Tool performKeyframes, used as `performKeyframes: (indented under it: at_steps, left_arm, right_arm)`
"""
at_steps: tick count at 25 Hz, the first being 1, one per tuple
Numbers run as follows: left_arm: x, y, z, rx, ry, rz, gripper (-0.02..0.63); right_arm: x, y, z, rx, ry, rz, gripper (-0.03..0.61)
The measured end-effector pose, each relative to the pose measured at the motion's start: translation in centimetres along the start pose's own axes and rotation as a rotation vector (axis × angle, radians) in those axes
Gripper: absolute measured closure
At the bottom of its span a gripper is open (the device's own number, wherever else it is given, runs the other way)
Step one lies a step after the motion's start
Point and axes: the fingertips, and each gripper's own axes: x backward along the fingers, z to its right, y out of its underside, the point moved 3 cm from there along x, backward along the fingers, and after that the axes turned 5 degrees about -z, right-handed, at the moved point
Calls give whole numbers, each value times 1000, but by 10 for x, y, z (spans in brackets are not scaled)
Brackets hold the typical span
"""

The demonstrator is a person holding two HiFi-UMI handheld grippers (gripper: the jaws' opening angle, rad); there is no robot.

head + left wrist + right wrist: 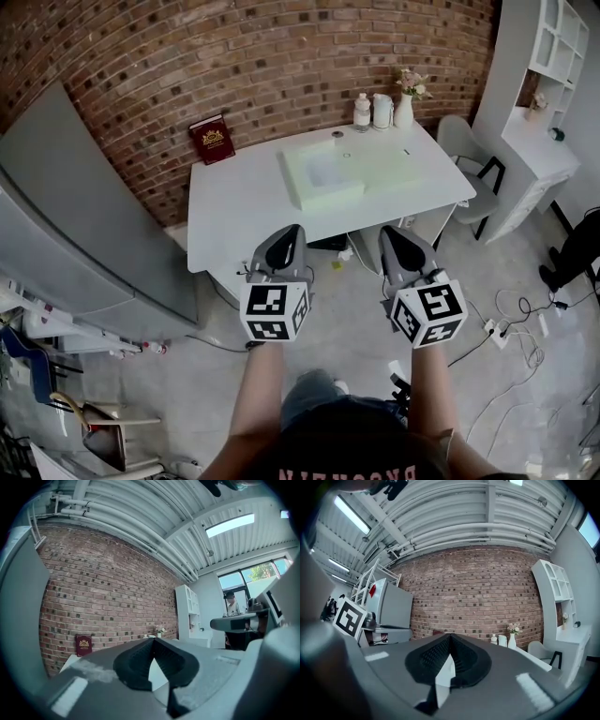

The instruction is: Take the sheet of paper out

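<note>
A white table (244, 211) stands against the brick wall. On it lies a pale green flat folder or tray (323, 178) with a whitish sheet (328, 172) showing in its middle. My left gripper (289, 231) and right gripper (391, 232) are held side by side, level, just short of the table's front edge, well apart from the folder. The left gripper's (153, 639) jaws meet at the tip with nothing between them. The right gripper's (450, 635) jaws are also closed and empty.
A red book (212, 139) leans on the wall at the table's back left. A bottle (362, 111), a jug (382, 111) and a vase (404, 108) stand at the back right. A chair (466, 150), white shelves (553, 56), a grey cabinet (75, 216) and floor cables (511, 323) surround the table.
</note>
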Motion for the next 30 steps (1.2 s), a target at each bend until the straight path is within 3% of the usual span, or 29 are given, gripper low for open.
performKeyframes:
  at_steps: [15,30]
  left_arm:
    - [-124,7,-44,5,4,-12,617]
    - [-300,10,-131,57,-5,-74,617]
  right_arm:
    - [-109,14,68,13,-6,-28,577]
    - [-290,27,157,-19,-41,-123,577]
